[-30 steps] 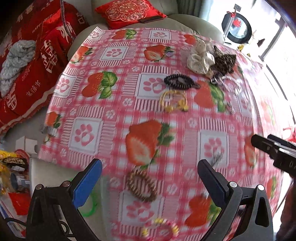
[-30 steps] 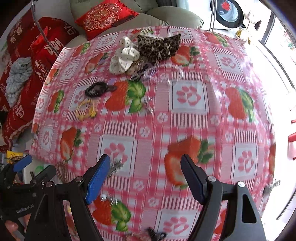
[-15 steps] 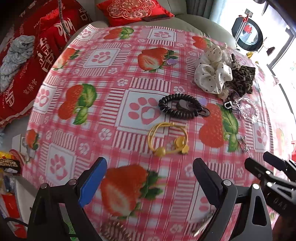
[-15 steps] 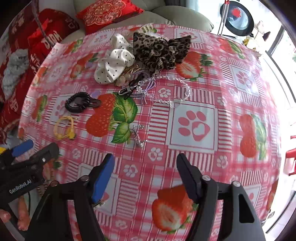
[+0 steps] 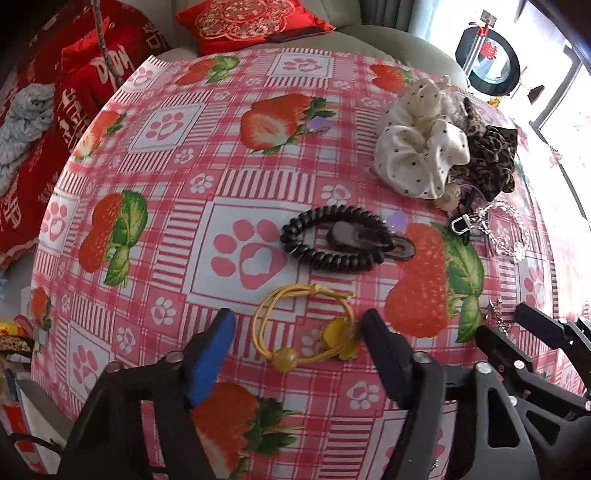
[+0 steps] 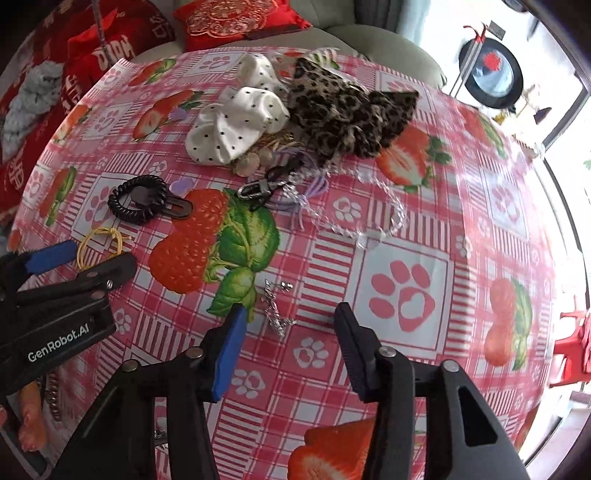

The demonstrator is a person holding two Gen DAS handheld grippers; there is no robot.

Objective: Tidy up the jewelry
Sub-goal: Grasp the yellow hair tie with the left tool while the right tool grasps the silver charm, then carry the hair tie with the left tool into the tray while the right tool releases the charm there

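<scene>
My left gripper (image 5: 299, 317) is open, its jaws on either side of a yellow cord bracelet (image 5: 306, 325) with a bead and a flower charm. Behind it lie a black coil hair tie (image 5: 332, 240) over a dark clip. My right gripper (image 6: 291, 314) is open just above a small silver chain piece (image 6: 277, 306). A clear bead bracelet (image 6: 358, 218), a keyring clasp (image 6: 258, 188), a white dotted scrunchie (image 6: 240, 125) and a leopard scrunchie (image 6: 347, 110) lie farther back. The left gripper also shows in the right wrist view (image 6: 92, 254).
The table wears a pink strawberry-and-paw cloth (image 5: 166, 122). A sofa with red cushions (image 5: 251, 18) stands behind it. A red blanket (image 5: 48, 122) lies at the left. The table's left edge (image 5: 40, 258) drops to floor clutter.
Both grippers have moved forward across the table. The left one has come up around the yellow bracelet; the right one has come up to the silver chain piece. Both stay open.
</scene>
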